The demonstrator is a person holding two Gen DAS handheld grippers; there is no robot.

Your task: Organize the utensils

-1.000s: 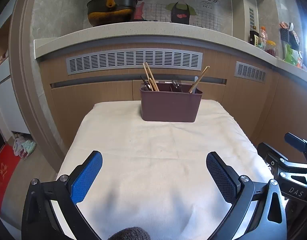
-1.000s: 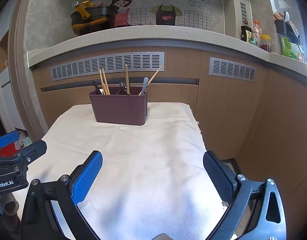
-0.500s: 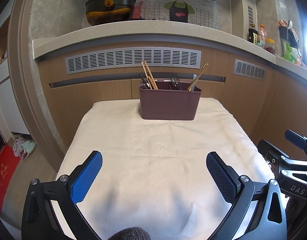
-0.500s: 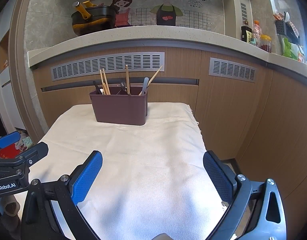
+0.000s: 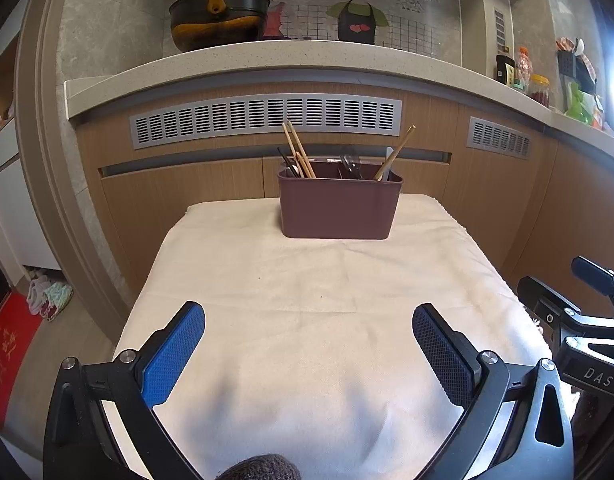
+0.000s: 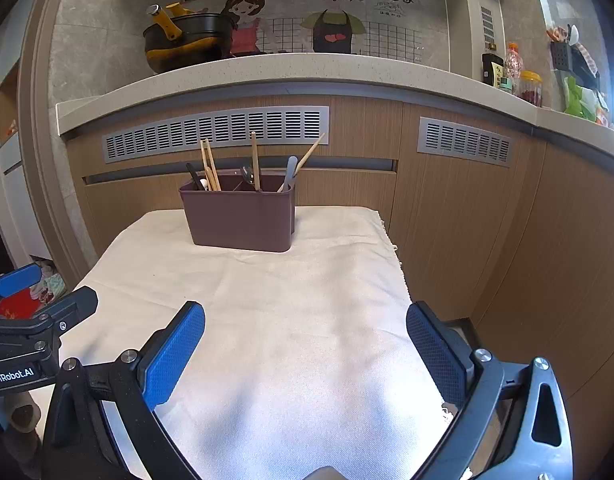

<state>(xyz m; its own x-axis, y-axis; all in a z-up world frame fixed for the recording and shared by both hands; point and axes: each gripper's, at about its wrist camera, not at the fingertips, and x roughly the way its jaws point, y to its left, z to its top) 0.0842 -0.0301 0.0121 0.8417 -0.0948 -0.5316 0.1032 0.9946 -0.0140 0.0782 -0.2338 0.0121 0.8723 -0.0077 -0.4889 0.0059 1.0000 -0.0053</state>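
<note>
the left gripper (image 5: 309,340) hangs low over the near end of a table covered with a cream cloth (image 5: 315,300), its two fingers spread wide with nothing between them. the right gripper (image 6: 305,340) sits the same way, fingers wide apart and empty, over the near right part of the cloth.

the utensil holder (image 5: 340,208), a brown plastic box with compartments, stands upright at the far end of the table. from the left gripper it lies at about 12 o'clock, well apart, with bare cloth in between. from the right gripper it lies at about 11 o'clock, again well apart.

chopsticks (image 5: 297,152) lean in the holder's left compartment, next to a dark handle. another chopstick (image 5: 395,152) slants at the right end beside a pale grey handle (image 6: 291,172). in the right wrist view one more stick stands near the middle, by a spoon (image 6: 247,176). which exact compartment each sits in is hard to tell.

in the left wrist view the right gripper's body shows at 3 o'clock, off the table's right edge. in the right wrist view the left gripper's body shows at 9 o'clock.

behind the table runs a wooden cabinet front with grey vents, and a black pot (image 5: 221,20) sits on the counter above.
</note>
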